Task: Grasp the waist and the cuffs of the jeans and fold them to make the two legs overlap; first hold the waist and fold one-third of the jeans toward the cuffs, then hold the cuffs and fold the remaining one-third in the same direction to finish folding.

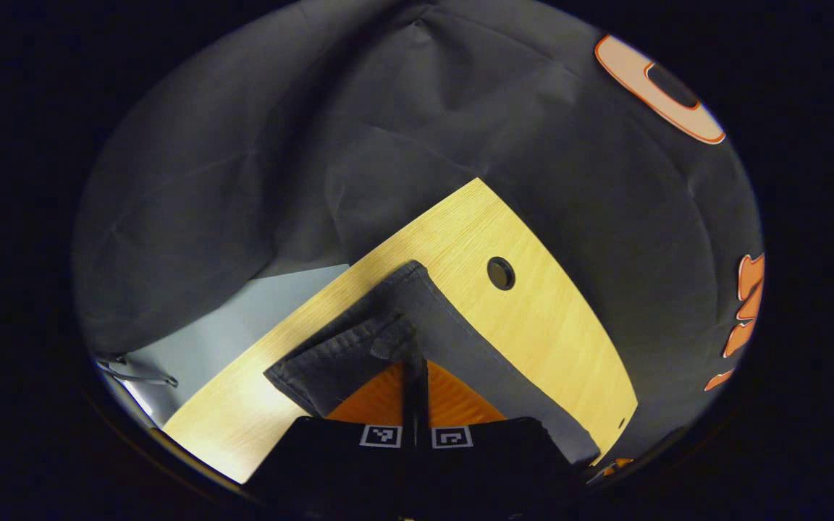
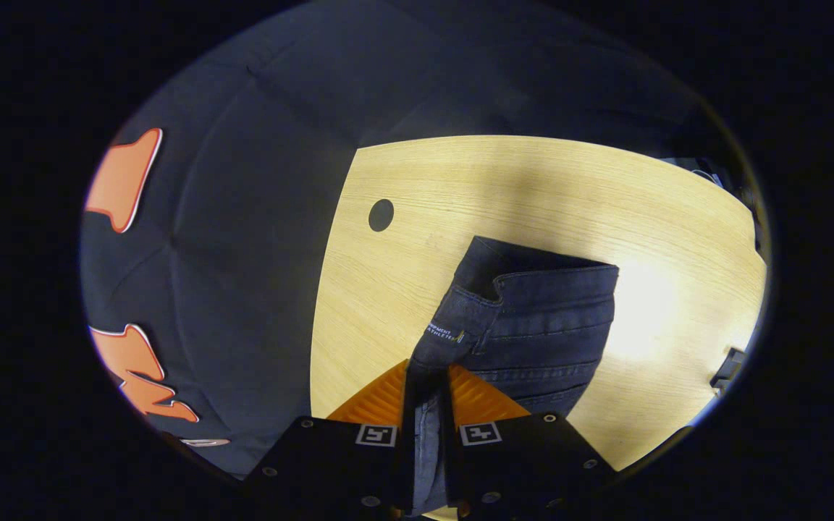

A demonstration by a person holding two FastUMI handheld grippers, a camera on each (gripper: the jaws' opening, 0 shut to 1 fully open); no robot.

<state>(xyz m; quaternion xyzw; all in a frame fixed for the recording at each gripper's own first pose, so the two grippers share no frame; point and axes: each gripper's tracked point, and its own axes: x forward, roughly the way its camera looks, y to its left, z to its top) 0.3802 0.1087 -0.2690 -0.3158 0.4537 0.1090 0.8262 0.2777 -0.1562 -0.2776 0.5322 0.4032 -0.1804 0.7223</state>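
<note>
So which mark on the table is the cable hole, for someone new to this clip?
Start at the wooden table. Go to its edge by the black cloth wall, beside the dark jeans. The hole is the small dark circle, the only round mark on the bare wood.

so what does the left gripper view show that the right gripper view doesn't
Left gripper view: the left gripper shut on the jeans' cuff end, and pale floor beyond the table edge. Right gripper view: the right gripper shut on the waist end, with its small label and pocket seams. Both: the wooden table, its round hole, the dark jeans.
</note>
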